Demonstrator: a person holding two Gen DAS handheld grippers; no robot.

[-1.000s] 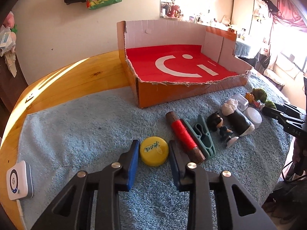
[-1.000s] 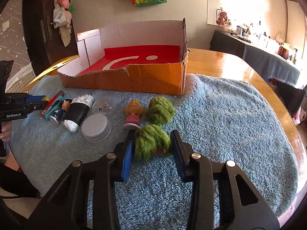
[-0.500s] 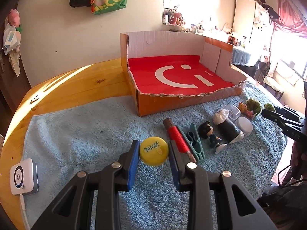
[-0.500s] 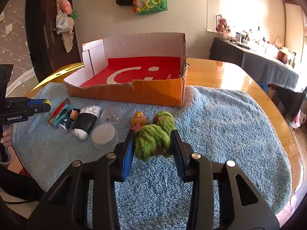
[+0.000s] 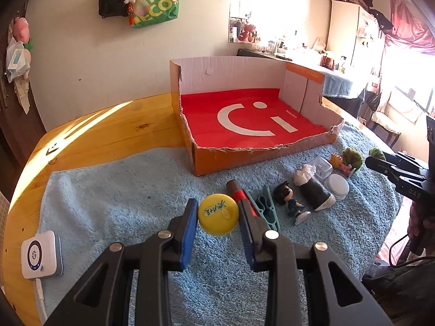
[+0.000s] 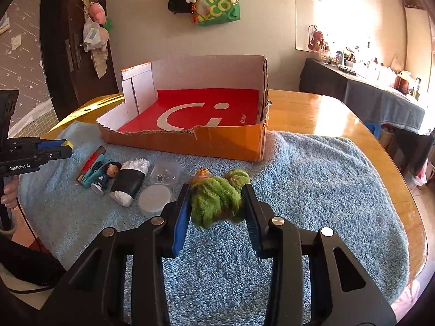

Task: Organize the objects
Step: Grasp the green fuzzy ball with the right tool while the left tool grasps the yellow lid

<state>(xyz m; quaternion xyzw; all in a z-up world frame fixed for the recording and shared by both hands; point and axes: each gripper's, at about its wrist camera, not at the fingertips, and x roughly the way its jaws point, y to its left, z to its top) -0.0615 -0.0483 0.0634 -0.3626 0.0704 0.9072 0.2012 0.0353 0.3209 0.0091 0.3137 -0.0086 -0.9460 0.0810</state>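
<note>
My left gripper (image 5: 218,214) is shut on a yellow bottle cap (image 5: 218,214) and holds it above the blue towel (image 5: 114,190). My right gripper (image 6: 216,203) is shut on a fuzzy green ball (image 6: 214,201), lifted off the towel. An open cardboard box with a red floor (image 5: 244,119) stands behind; it also shows in the right wrist view (image 6: 206,111). On the towel lie a red-wrapped stick (image 5: 236,190), a green clothespin (image 5: 267,209), a small figurine (image 5: 288,198), a black-and-white roll (image 5: 312,187), a white lid (image 5: 337,186), a clear cup (image 5: 320,165) and a second green ball (image 6: 238,176).
A white device (image 5: 40,255) sits at the table's left edge. The wooden table (image 6: 326,114) extends beyond the towel. A small orange-headed doll (image 6: 202,175) lies behind the held ball. A green bag (image 6: 217,2) hangs on the wall.
Both grippers have risen and pulled back: the yellow cap and the green ball are lifted off the towel, and the box looks farther and lower in both views.
</note>
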